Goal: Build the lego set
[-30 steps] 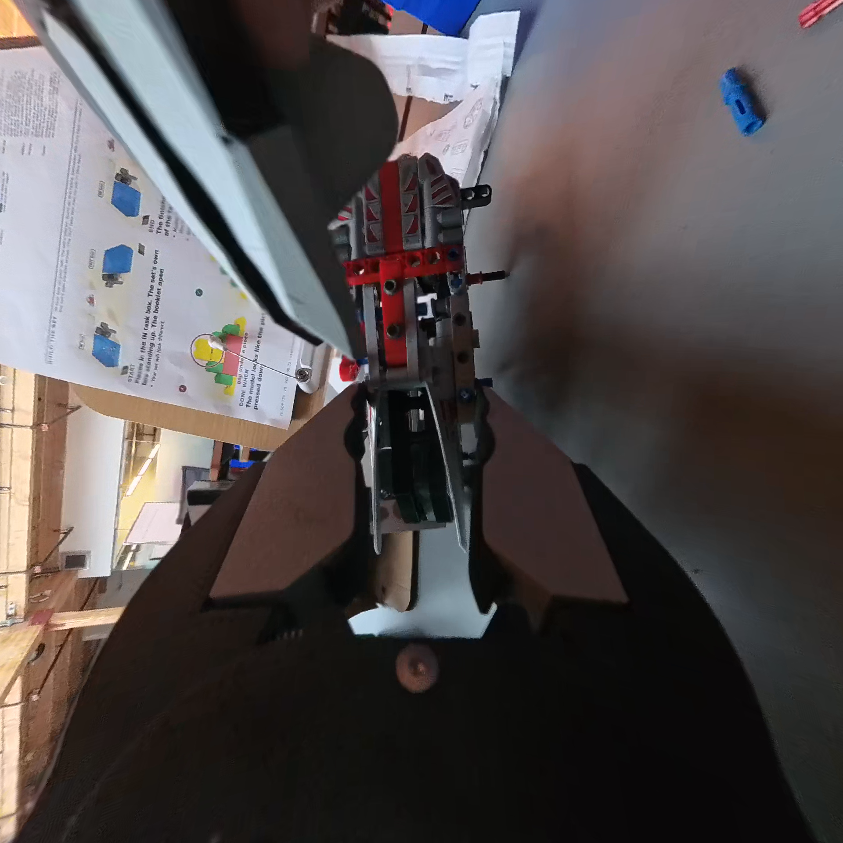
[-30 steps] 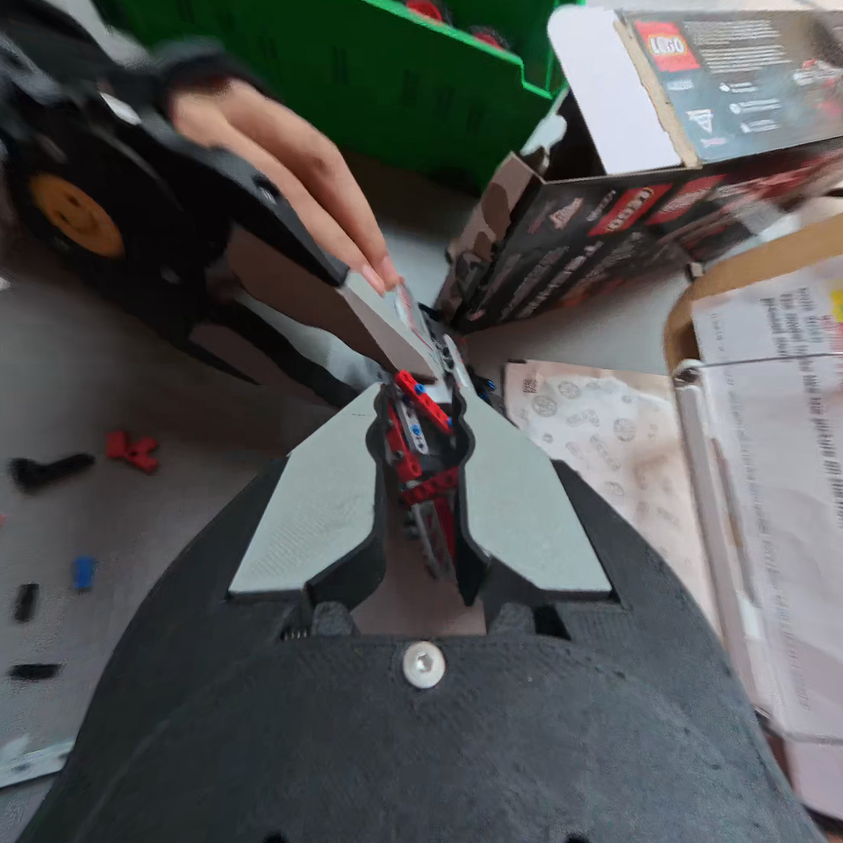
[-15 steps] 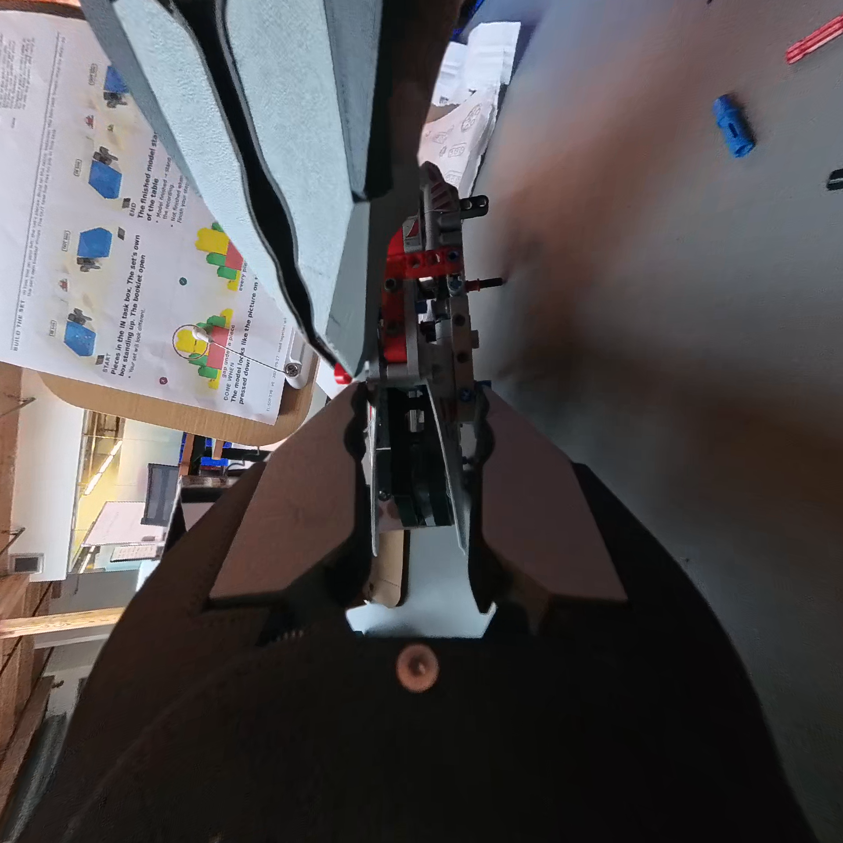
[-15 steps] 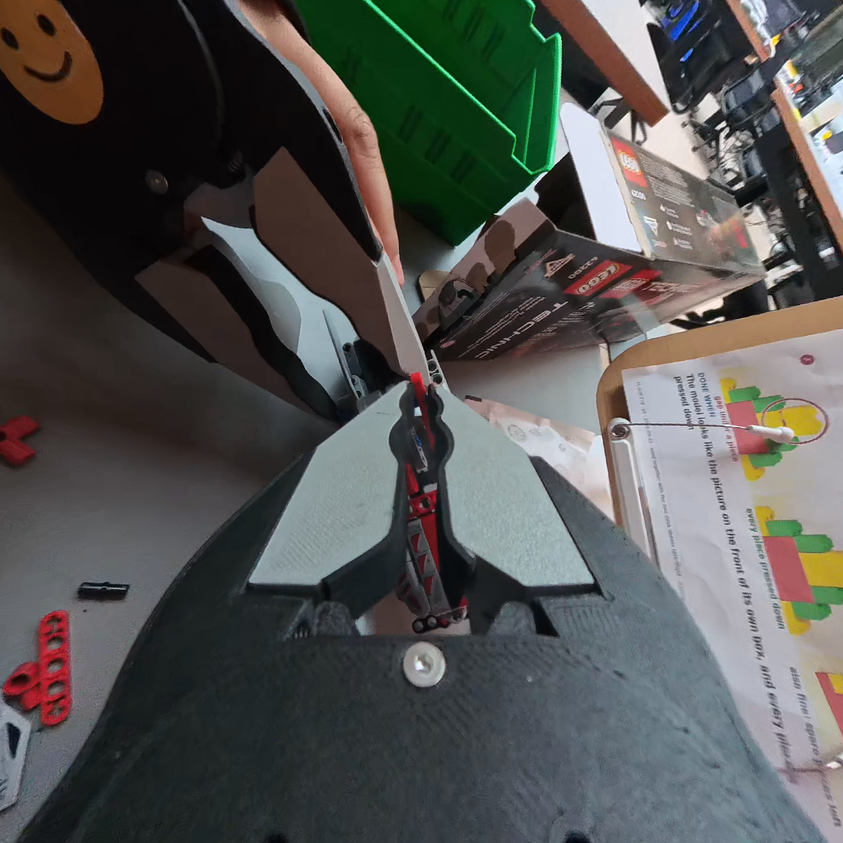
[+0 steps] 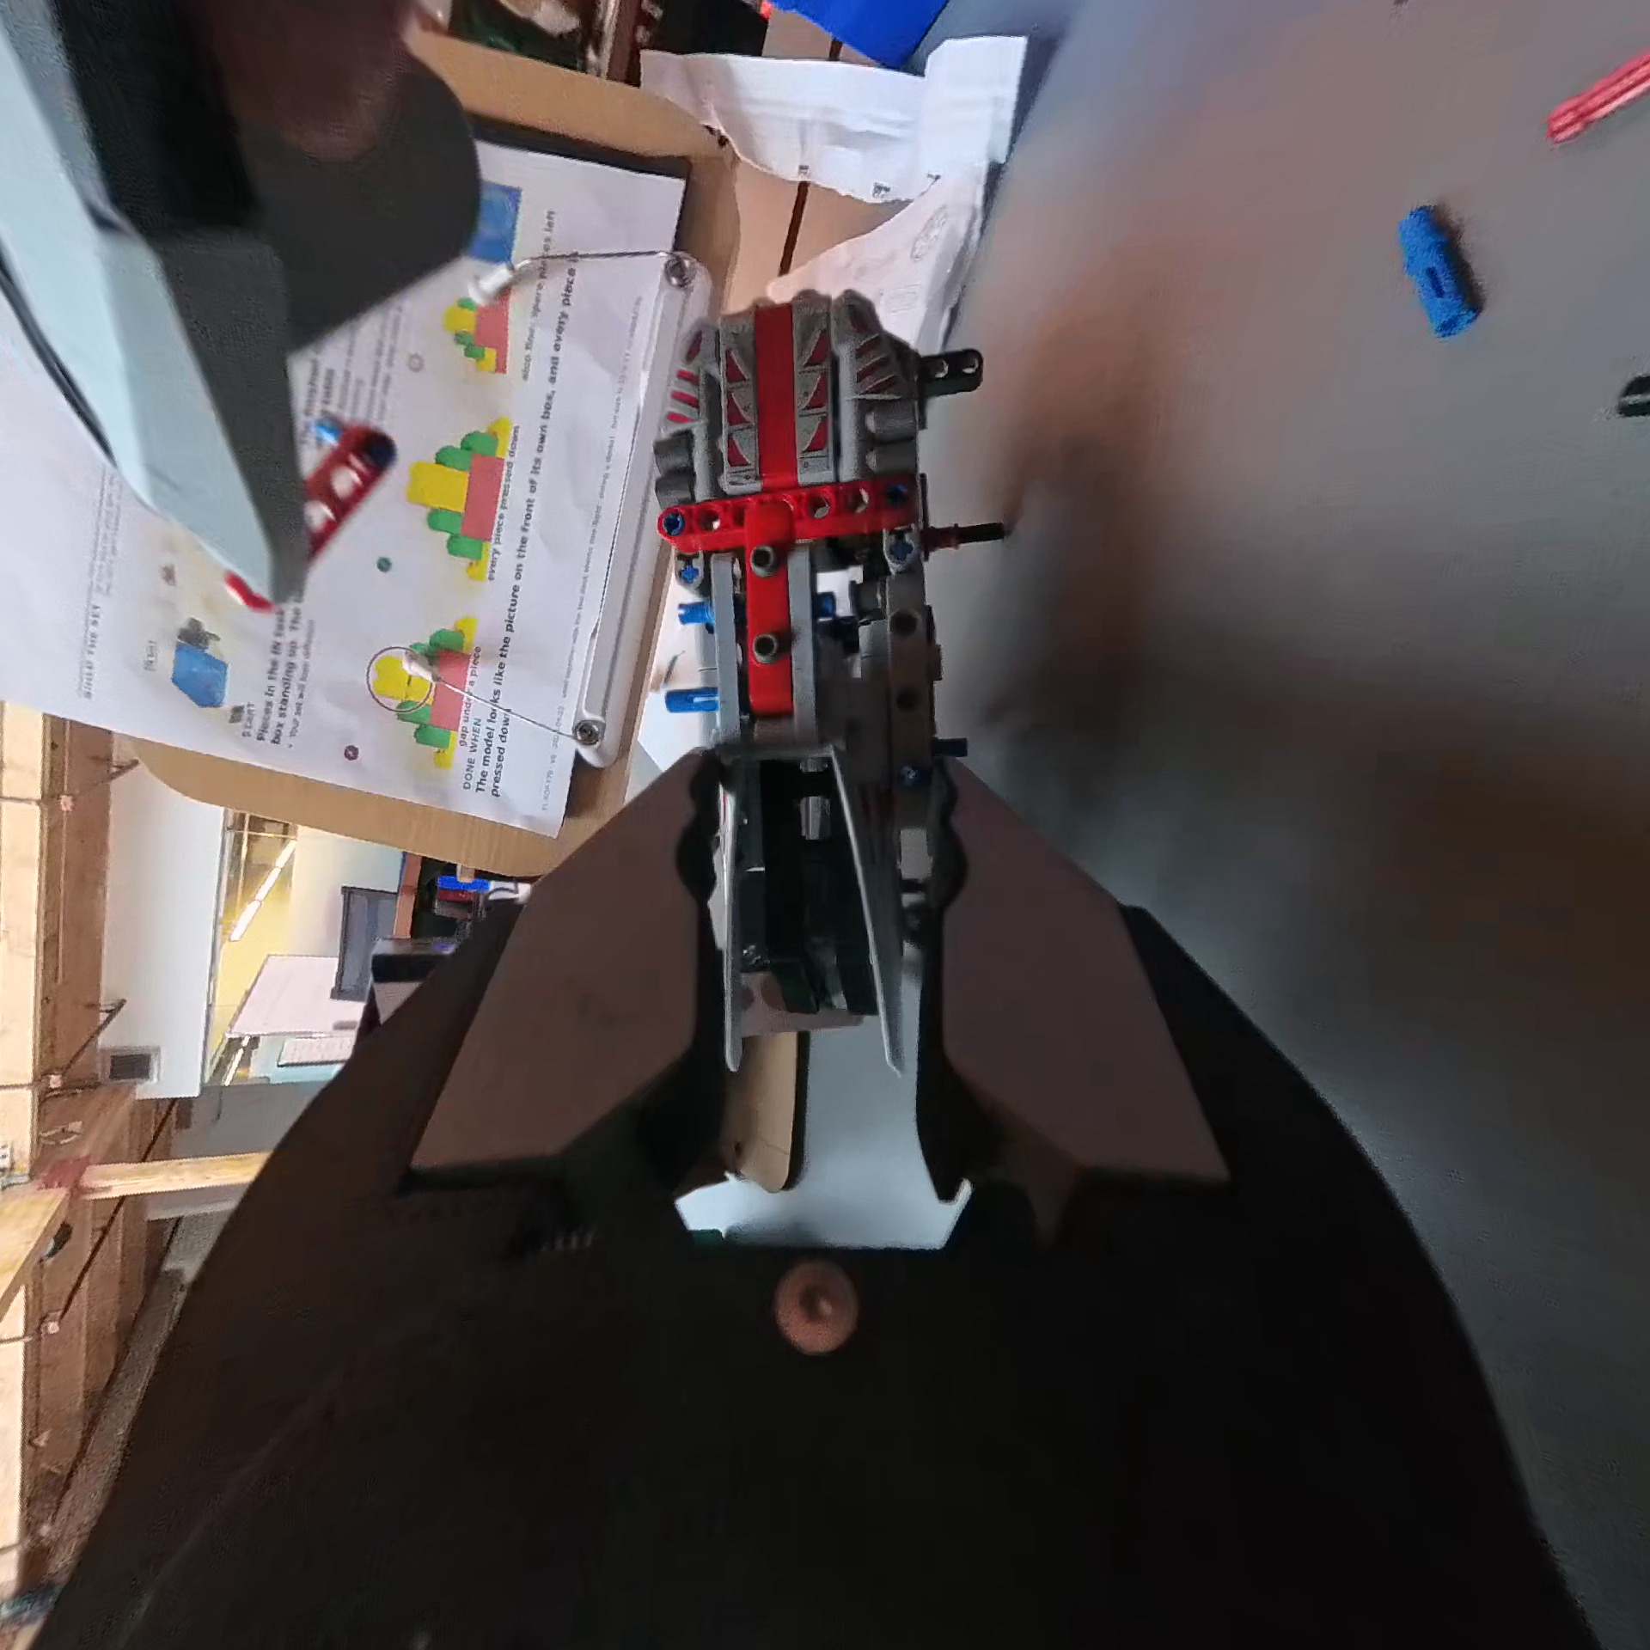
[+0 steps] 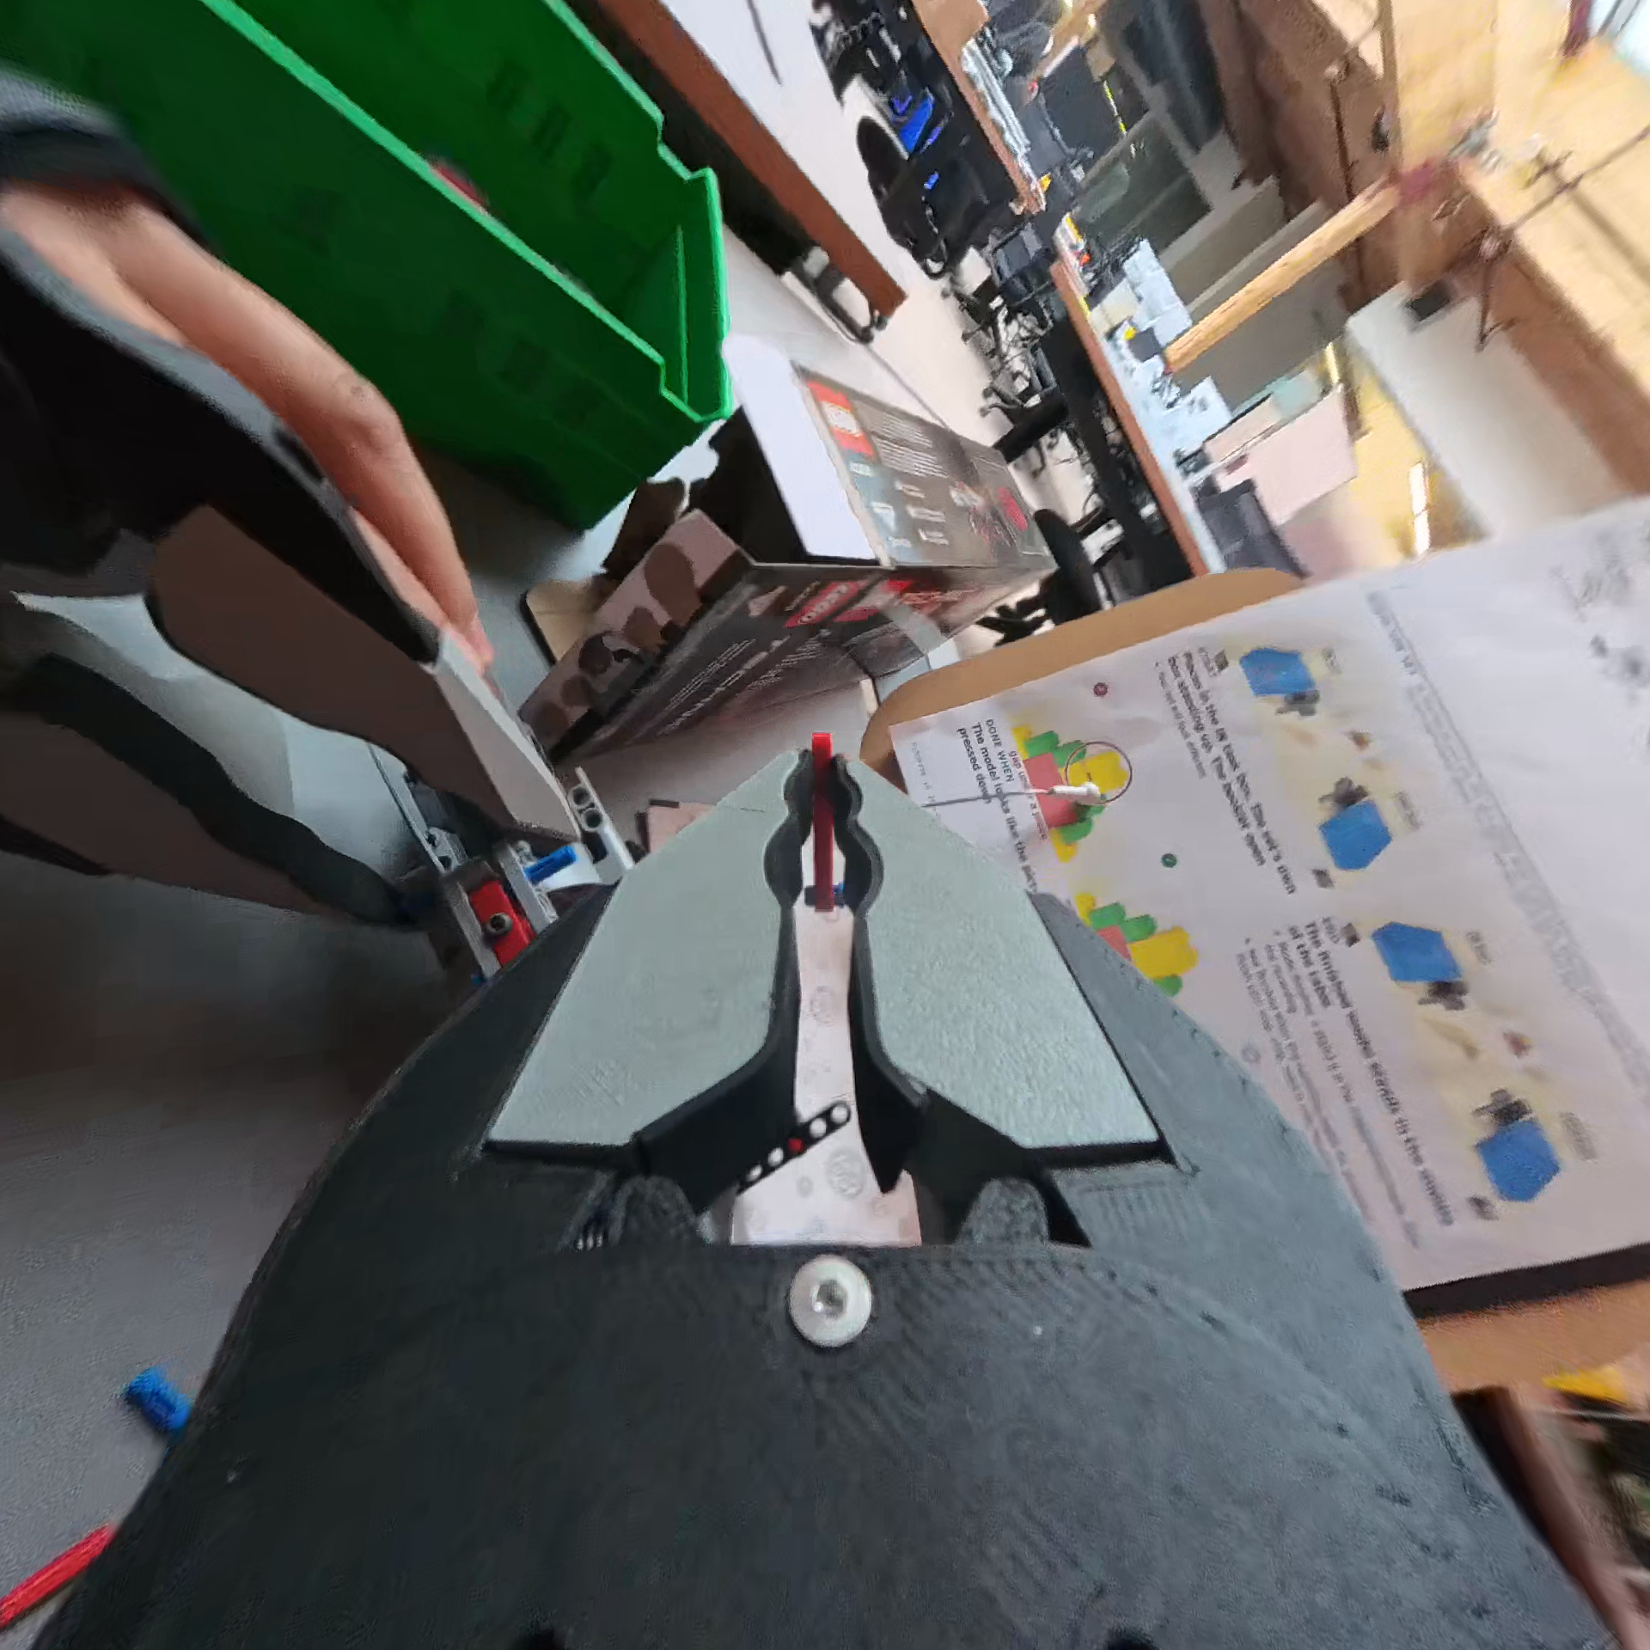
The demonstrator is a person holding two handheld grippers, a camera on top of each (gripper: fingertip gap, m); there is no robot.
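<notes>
My left gripper [image 5: 821,777] is shut on the rear of the grey and red lego model [image 5: 786,500] and holds it sideways over the grey table. The model's ribbed front end and red cross beam face away from me. My right gripper [image 6: 821,772] is shut on a thin red beam [image 6: 821,821], held edge-on. In the left wrist view the right gripper [image 5: 179,312] sits at the upper left with the red beam [image 5: 344,482], apart from the model. In the right wrist view the left gripper [image 6: 312,696] and the model [image 6: 495,902] are at the left.
A clipboard with a printed instruction sheet [image 6: 1339,848] stands at the right, a lego box [image 6: 804,607] and a green bin [image 6: 446,223] behind. A hand [image 6: 357,429] holds the left gripper. A blue pin [image 5: 1437,272] and a red piece [image 5: 1598,98] lie on the table.
My right gripper was closed around the model's front end. It has pulled away to the side and now holds a red beam clear of the model. The left gripper still holds the model.
</notes>
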